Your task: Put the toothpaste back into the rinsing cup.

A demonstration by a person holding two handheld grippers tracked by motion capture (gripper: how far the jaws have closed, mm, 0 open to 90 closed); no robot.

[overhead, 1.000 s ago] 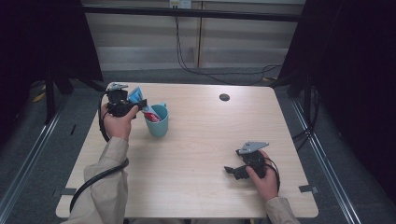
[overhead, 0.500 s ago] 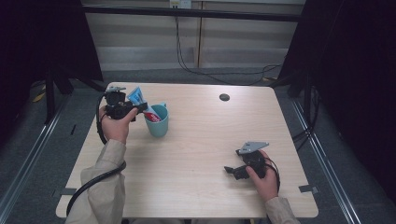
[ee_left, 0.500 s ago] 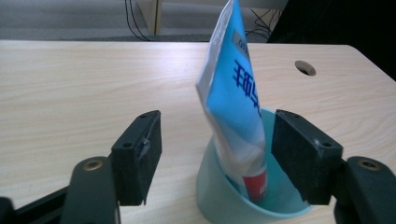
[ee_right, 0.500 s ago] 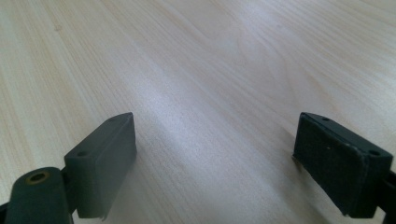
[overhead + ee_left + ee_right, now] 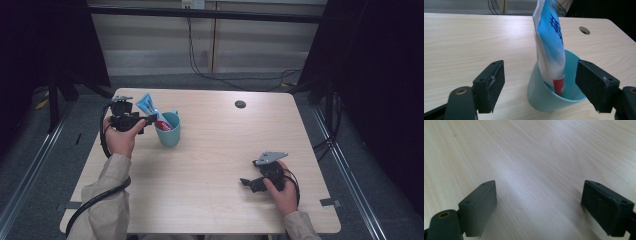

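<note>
A teal cup [image 5: 167, 132] stands on the left part of the wooden table [image 5: 220, 145]. A blue and white tube [image 5: 147, 105] with a red end leans in it, its top tilted to the left. My left gripper [image 5: 148, 121] is held just left of the cup, open. In the left gripper view the cup [image 5: 544, 98] and the tube [image 5: 550, 50] lie just past the left gripper [image 5: 541, 82], whose jaws touch neither. My right gripper [image 5: 246, 182] rests low at the front right, open; in its own view the right gripper [image 5: 539, 205] has bare wood between its jaws.
A small round hole [image 5: 240, 104] sits in the table near its far edge, and the hole [image 5: 584, 30] also appears beyond the cup in the left gripper view. A black cable [image 5: 104, 145] loops from the left gripper past the table's left edge. Dark frames and curtains stand around the table.
The left hand and its gripper have shifted slightly toward the person. The tube stays in the cup, and the right gripper has not moved.
</note>
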